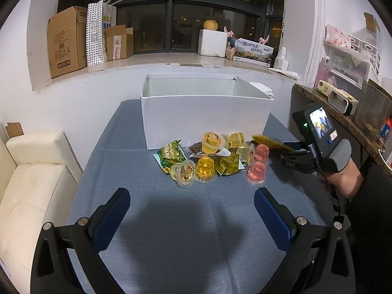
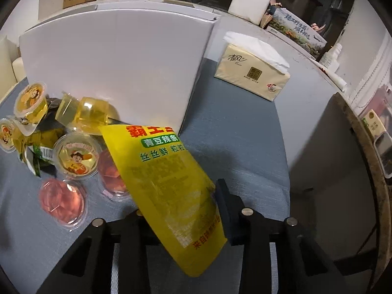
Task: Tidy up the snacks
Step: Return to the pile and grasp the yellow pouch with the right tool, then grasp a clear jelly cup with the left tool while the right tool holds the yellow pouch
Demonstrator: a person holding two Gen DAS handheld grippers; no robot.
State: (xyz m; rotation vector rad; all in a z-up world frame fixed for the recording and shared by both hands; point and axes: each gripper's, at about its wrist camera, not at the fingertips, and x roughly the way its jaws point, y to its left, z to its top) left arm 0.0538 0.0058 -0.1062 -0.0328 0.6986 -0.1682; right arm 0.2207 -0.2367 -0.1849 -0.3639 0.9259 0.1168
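Right gripper (image 2: 196, 210) clamps yellow snack packet (image 2: 169, 191) beside snack pile (image 1: 210, 156), near white box (image 1: 205, 112). Left gripper (image 1: 192, 210) spread wide, empty. Advice: lift packet above box rim before release; avoid nudging jelly cups (image 2: 63, 201).

left gripper (image 1: 192, 210): fingers spread wide | right gripper (image 2: 181, 196): fingers clamped, tilted down

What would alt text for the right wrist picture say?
The right gripper is shut on a yellow snack packet above a blue tablecloth. Left lie jelly cups; behind stand a white box and a tissue pack.
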